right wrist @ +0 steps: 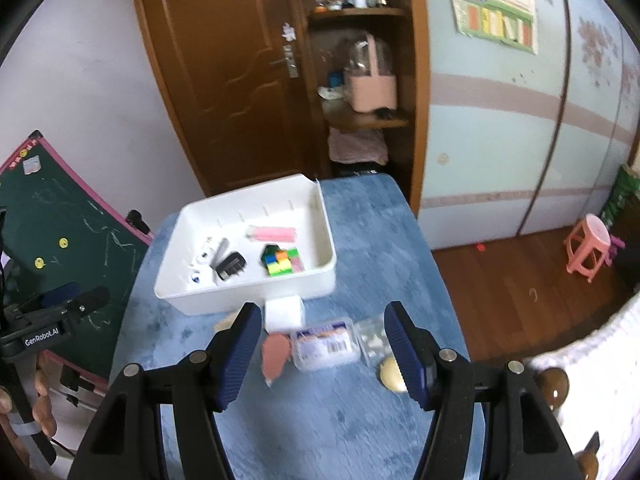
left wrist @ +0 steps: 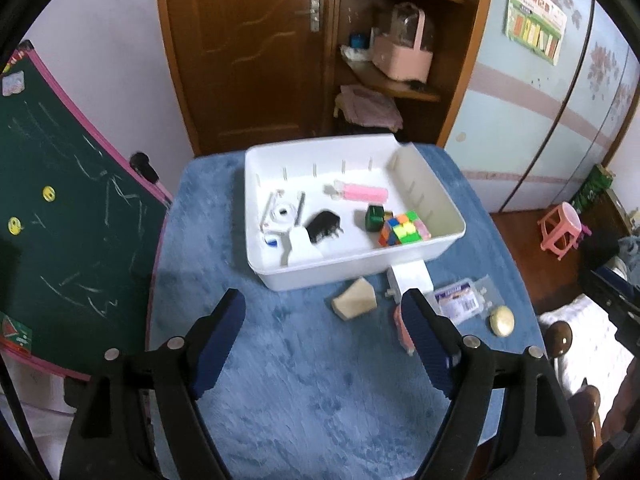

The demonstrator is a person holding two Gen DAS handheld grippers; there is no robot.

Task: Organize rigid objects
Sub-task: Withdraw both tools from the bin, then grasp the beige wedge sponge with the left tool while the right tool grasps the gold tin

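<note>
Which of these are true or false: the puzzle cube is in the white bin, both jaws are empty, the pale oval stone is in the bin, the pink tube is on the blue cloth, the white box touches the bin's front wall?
1. The puzzle cube is in the white bin. True.
2. The left gripper and right gripper hold nothing. True.
3. The pale oval stone is in the bin. False: it lies on the blue cloth.
4. The pink tube is on the cloth. False: it lies in the bin.
5. The white box sits against the bin's front wall. True.
</note>
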